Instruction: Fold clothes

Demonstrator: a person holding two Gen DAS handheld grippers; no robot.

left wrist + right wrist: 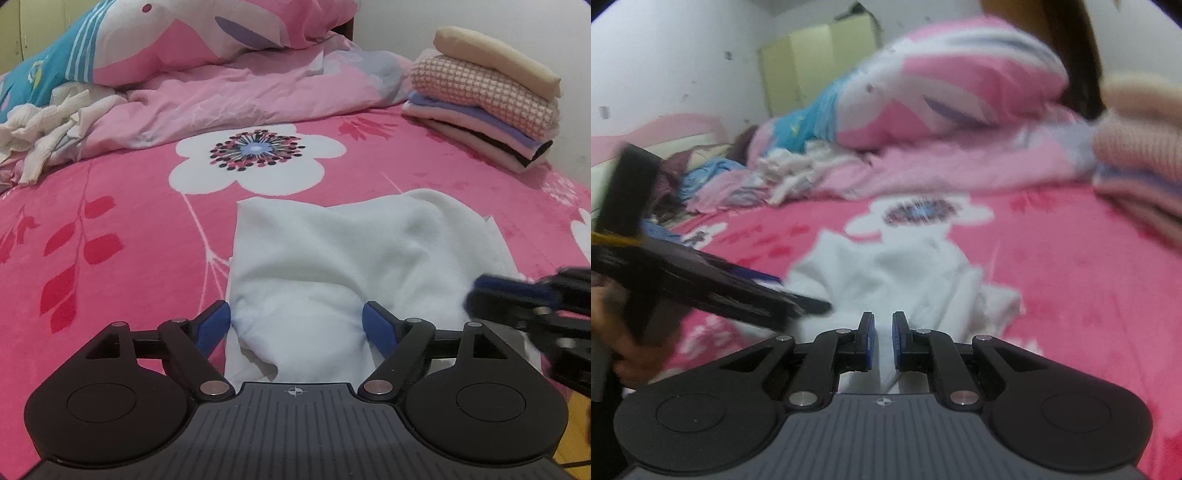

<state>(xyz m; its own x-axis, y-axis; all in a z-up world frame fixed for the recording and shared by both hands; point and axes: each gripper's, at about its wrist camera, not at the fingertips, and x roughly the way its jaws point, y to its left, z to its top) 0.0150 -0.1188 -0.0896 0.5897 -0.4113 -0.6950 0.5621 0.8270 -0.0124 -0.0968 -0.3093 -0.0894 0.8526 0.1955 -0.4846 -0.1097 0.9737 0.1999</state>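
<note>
A white garment lies partly folded on the pink flowered bed sheet. My left gripper stands open over its near edge, and a bunched hump of the cloth rises between the blue pads without being pinched. My right gripper has its pads close together with a strip of the white garment showing in the narrow gap. In the left wrist view the right gripper is blurred at the garment's right edge. The left gripper reaches in from the left of the right wrist view, held by a hand.
A stack of folded clothes sits at the far right of the bed by the wall. A pink quilt and pillow fill the back, with a heap of white unfolded clothes at far left. The bed's edge drops off at right.
</note>
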